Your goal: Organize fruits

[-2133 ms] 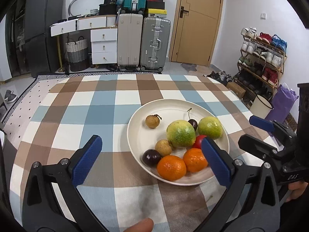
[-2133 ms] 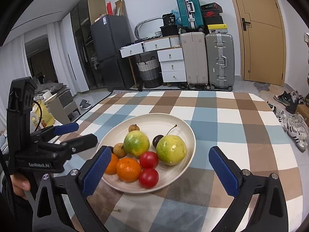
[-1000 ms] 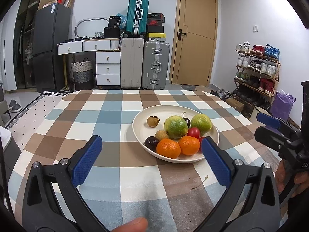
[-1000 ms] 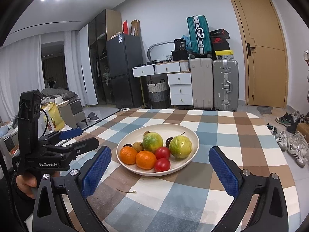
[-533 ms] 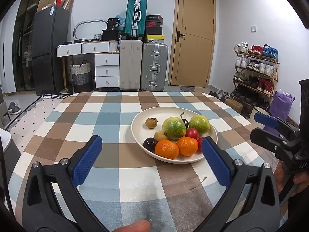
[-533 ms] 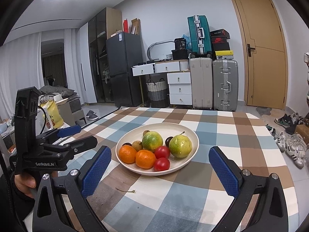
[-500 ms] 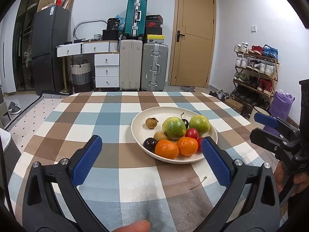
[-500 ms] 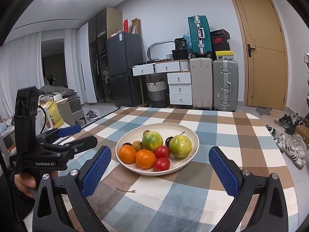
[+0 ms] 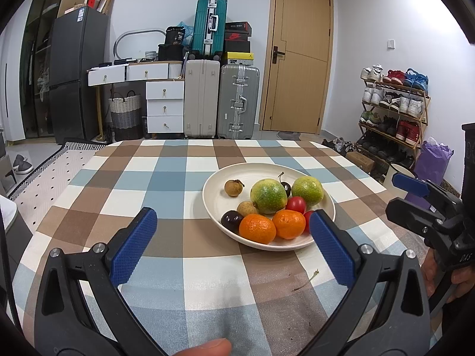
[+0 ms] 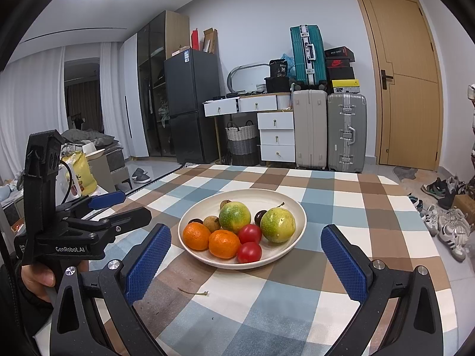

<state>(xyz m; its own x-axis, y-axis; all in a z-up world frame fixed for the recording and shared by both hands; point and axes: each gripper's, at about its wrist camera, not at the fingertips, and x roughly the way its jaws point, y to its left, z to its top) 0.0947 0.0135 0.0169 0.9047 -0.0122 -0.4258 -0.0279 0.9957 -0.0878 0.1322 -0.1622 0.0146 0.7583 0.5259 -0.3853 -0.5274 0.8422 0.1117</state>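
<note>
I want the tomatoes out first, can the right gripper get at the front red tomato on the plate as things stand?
Probably yes: the right gripper is open, and the front tomato sits at the plate's near rim with nothing before it.

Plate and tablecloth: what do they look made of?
Plate: cream, matte and smooth with a soft sheen, so likely ceramic or melamine; I cannot tell which. Tablecloth: woven fabric by its look, checked in brown, blue and white, with a faintly fuzzy, unreflective surface.
</note>
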